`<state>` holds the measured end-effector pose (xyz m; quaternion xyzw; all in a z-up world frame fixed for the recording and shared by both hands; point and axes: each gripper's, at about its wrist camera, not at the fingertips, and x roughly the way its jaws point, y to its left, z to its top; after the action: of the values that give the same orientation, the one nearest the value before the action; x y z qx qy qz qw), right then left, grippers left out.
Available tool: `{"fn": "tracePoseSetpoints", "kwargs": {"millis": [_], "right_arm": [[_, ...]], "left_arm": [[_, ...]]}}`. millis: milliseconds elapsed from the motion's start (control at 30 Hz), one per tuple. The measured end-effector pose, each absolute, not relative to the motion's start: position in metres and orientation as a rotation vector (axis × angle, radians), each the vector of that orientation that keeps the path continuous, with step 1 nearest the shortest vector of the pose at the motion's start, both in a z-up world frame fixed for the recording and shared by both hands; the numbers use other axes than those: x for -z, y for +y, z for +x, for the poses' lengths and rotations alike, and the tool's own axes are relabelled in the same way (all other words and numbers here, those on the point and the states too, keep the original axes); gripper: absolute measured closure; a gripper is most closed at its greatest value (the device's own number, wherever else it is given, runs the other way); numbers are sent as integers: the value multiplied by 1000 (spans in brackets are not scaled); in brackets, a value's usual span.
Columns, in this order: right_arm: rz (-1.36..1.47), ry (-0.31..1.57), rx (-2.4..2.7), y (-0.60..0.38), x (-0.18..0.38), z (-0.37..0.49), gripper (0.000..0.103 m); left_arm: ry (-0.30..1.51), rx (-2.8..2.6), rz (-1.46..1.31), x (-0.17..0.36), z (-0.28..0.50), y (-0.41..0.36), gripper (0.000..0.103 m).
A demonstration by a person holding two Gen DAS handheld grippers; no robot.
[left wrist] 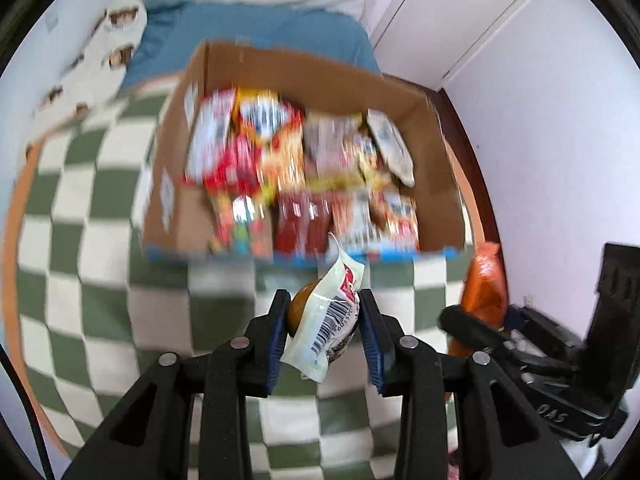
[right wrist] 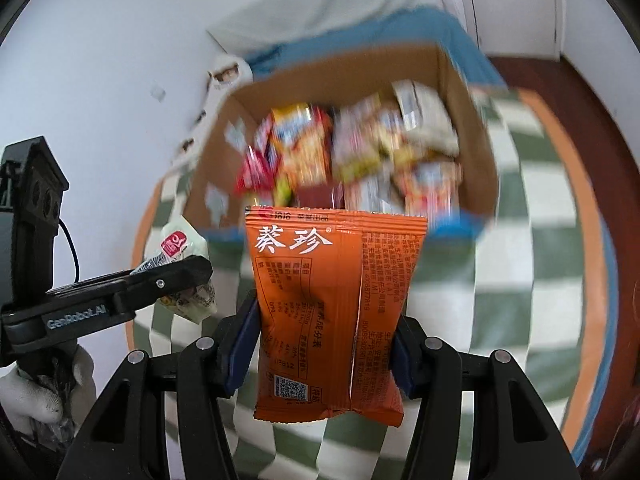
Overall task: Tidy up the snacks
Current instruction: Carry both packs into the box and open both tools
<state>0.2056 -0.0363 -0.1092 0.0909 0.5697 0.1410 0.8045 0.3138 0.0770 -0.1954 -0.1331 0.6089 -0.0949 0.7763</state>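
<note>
Two snack packets are up off the checked rug (left wrist: 100, 208), one in each tool. The left tool (left wrist: 325, 312) is clenched on a small white packet (left wrist: 326, 320) with a barcode on its wrapper; its blue pads (left wrist: 280, 332) press the packet from both sides, and something round and brown shows against the left pad. The packet's crimped top end sticks up past the fingertips and is tilted a little to the left. In the right wrist view that same packet (right wrist: 180, 248) shows at the left edge, pinched in the left tool (right wrist: 176, 276), with a gloved hand (right wrist: 36, 396) holding the handle below.

The right tool (right wrist: 326, 320) is grasping an orange packet (right wrist: 332, 304) printed with white characters. The packet stands upright between the blue pads, which press on its lower half, and its flat top edge reaches up in front of the near edge of the box. From the left wrist view the orange packet (left wrist: 482, 288) and the right tool (left wrist: 472, 324) show at the right side.

Beyond both tools an open cardboard box (left wrist: 432, 152) sits on the rug, packed with many bright snack bags (left wrist: 280, 160), blurred too much to tell apart. Behind the box lie a blue cloth (left wrist: 256, 28) and a white wall (left wrist: 560, 140).
</note>
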Motion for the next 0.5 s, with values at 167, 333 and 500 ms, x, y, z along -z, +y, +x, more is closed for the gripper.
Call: {"fn": "tracePoseSetpoints", "kwargs": {"millis": [167,333,500], "right_arm": [[97,1187,-275,-22,108,267,44],[47,1240,-240,-15,139,323,44],[70,1319,-205,-17,182,359,42]], "left_arm": [[1313,110,-194,206,355,94,72],[1384,16,-136,244,386,108,72],[1443,-41,-153,275,401,116,70]]}}
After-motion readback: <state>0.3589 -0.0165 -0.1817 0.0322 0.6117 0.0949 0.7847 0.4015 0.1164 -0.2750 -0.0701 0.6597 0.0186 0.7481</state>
